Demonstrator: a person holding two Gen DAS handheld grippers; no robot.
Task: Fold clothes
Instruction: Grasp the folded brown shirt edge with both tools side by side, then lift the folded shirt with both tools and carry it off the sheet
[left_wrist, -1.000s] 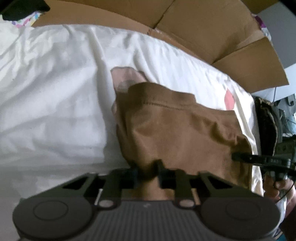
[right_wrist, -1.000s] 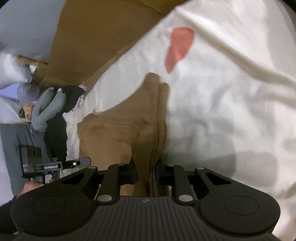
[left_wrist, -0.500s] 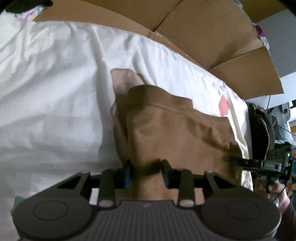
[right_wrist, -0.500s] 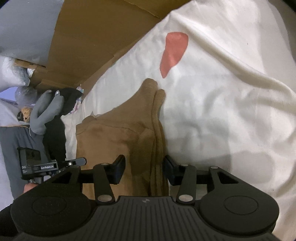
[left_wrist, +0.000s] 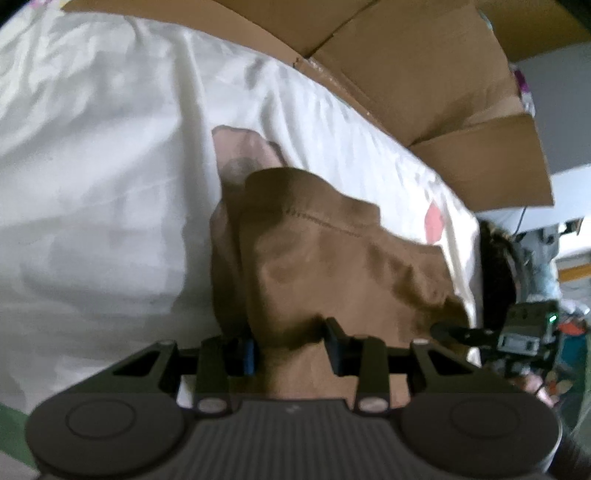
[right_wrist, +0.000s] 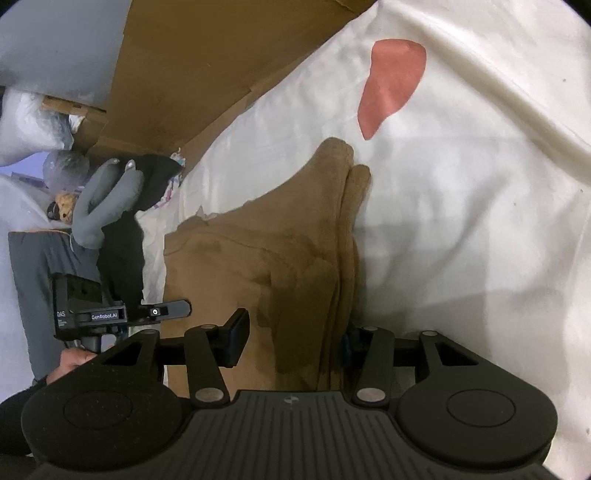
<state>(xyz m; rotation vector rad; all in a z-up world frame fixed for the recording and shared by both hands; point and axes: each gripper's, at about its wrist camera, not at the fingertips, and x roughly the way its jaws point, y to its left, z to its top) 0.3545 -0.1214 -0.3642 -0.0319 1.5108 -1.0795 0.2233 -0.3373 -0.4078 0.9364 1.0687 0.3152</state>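
A brown folded garment (left_wrist: 332, 266) lies on the white sheet (left_wrist: 92, 184). My left gripper (left_wrist: 290, 345) stands open at its near edge, with brown cloth lying loose between the fingers. In the right wrist view the same garment (right_wrist: 266, 266) shows its stacked folded edge on the right. My right gripper (right_wrist: 295, 338) is open wide across that edge, and its pads stand clear of the cloth. Each gripper appears in the other's view: the right one (left_wrist: 517, 336) at the garment's far corner, the left one (right_wrist: 110, 314) at the garment's left side.
Brown cardboard (left_wrist: 424, 74) stands along the far side of the sheet. The sheet (right_wrist: 461, 221) carries a red patch (right_wrist: 391, 81) and a pale pink one (left_wrist: 243, 155) behind the garment. Grey and black clothes (right_wrist: 107, 199) are heaped beyond the sheet's edge.
Both grippers were shut on the brown garment's edge and have opened. The cloth has dropped out of the pinch and lies on the sheet.
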